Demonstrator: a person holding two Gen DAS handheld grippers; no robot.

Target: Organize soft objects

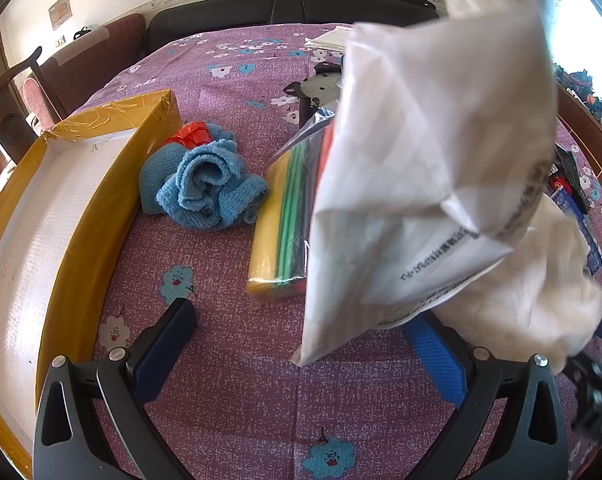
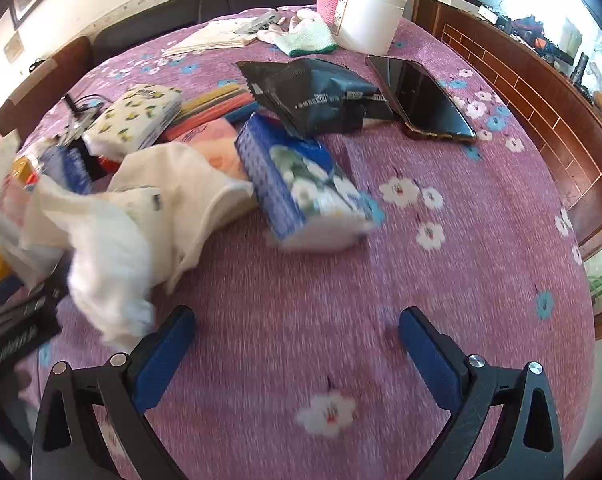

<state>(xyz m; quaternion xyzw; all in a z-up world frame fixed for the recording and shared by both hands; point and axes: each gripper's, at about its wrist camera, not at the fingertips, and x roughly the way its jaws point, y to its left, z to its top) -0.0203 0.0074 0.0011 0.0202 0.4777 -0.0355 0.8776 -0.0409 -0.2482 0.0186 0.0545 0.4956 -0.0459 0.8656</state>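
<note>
The crumpled blue knitted cloth (image 1: pixel 211 184) lies on the purple flowered tablecloth (image 1: pixel 229 380), just beside the long wall of the open yellow taped cardboard box (image 1: pixel 113 184). A red item (image 1: pixel 191 136) shows behind the cloth, touching it. On the cloth's far side from the box sits a clear plastic pack of yellow, green and red sheets (image 1: pixel 285 220). A white printed plastic bag (image 1: pixel 421 168) hangs in front of that pack, blurred, above a cream fabric bundle (image 1: pixel 533 280).

The left gripper (image 1: pixel 301 320) is spread wide, its blue pads (image 1: pixel 169 336) pinching nothing; whether the far pad touches the bag cannot be told.

The right gripper (image 2: pixel 297 332) is likewise spread wide and empty over the tablecloth. Ahead of it lie a blue flowered tissue pack (image 2: pixel 301 184), a white cloth bundle (image 2: pixel 141 232), a black foil pouch (image 2: pixel 321 96) and a dark phone (image 2: pixel 421 100).
</note>
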